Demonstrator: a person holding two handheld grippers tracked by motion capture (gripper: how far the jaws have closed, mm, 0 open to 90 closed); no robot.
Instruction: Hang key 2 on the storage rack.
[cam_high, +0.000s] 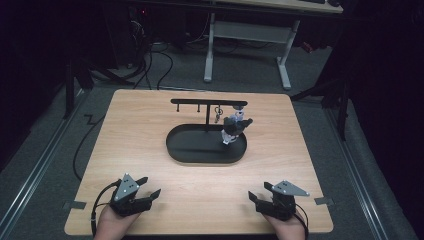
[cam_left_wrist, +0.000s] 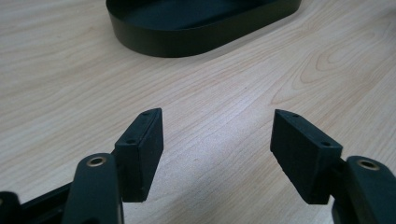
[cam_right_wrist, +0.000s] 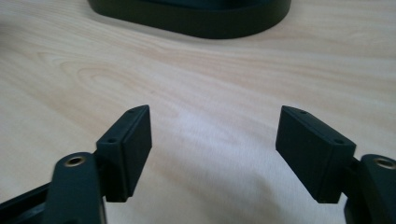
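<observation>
We hold left gripper (cam_high: 148, 189) and right gripper (cam_high: 259, 191) wide open, empty, near edge; keychain figure (cam_high: 234, 127) on black stand (cam_high: 207, 101) untouched; everything left.

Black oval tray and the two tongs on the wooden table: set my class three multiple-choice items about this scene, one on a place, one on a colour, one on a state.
1. Where does the black oval tray stand?
A. Mid-table, beyond both tongs
B. At the near edge, between the hands
C. On the floor

2. What colour is the T-shaped stand that rises from the tray?
A. White
B. Black
C. Red

3. How are the left tongs and the right tongs set?
A. Both shut on a key
B. One open, one shut
C. Both open and holding nothing

Answers:
1. A, as the high view shows the tray at the middle of the table, with the tongs at the near edge.
2. B, its bar and post are dark like the tray.
3. C, each gripper view shows bare wood between parted jaws.
</observation>
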